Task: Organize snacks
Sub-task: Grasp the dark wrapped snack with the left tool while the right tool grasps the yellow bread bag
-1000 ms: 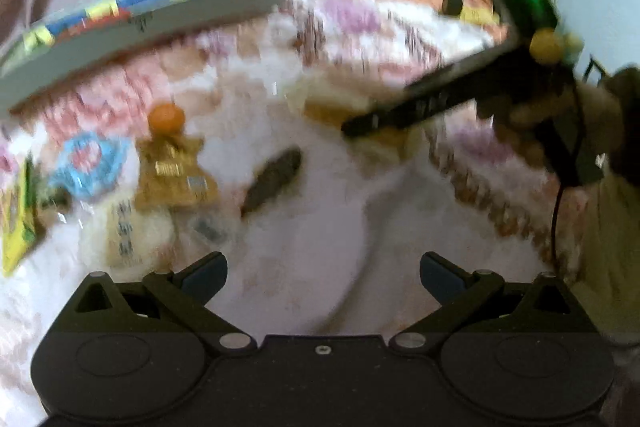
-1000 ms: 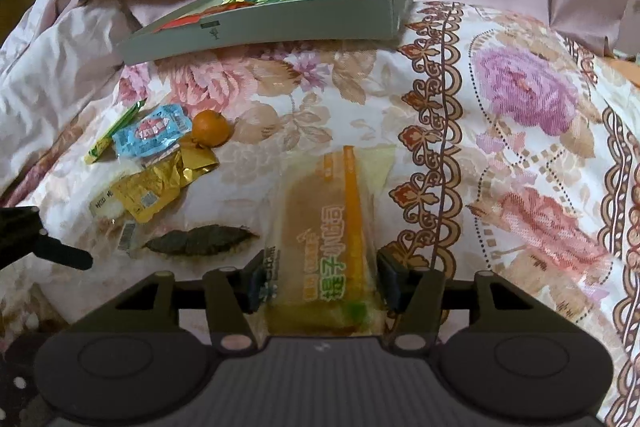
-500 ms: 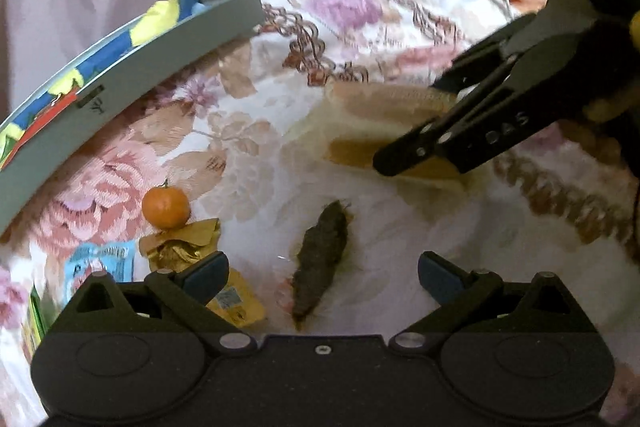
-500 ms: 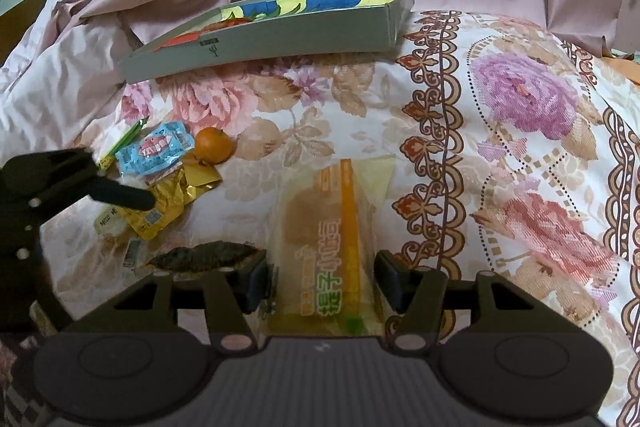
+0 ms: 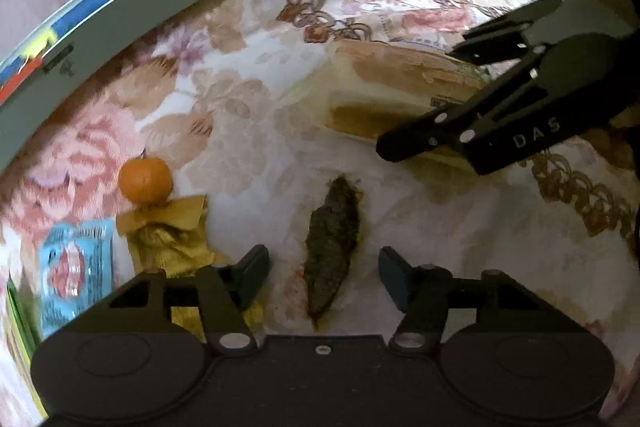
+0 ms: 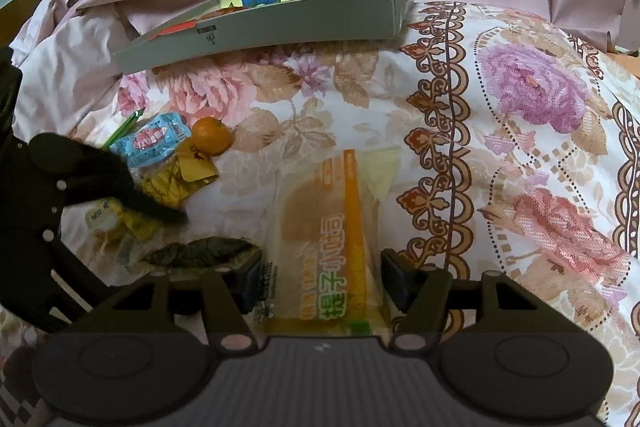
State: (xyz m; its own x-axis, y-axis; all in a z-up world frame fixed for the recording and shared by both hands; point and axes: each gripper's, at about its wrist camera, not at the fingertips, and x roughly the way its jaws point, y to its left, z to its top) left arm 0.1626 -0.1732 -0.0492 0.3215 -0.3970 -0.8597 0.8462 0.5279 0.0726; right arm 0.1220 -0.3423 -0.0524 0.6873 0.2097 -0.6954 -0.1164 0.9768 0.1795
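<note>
risk 1: the left gripper has its jaws spread on either side of the dark brown leaf-shaped dried snack, with a gap visible on both sides; the jaws have just been closing. the snack is thin and lies flat on the soft floral bedspread, so the pads may pinch fabric with it or ride over it and close on nothing.

risk 2: the right gripper stands over the clear-wrapped bread bun with the orange stripe, jaws spread and just opening, pads beside the wrapper but not pressing it. the bun appears to rest on the bed. the slick film may snag on a pad when the gripper lifts away.

risk 3: in the left wrist view the right gripper sits at 2 o'clock, near the left one; collision is possible if both travel together.

surroundings: at 9 to 10 o'clock of the dark snack lie a small round orange mandarin, a crumpled gold foil packet touching it, and a light blue printed sachet. the gold packet is just beside the left pad and could get caught. the flat grey cardboard box holding colourful packets sits at 12 o'clock in the right wrist view, with open bed between.
</note>
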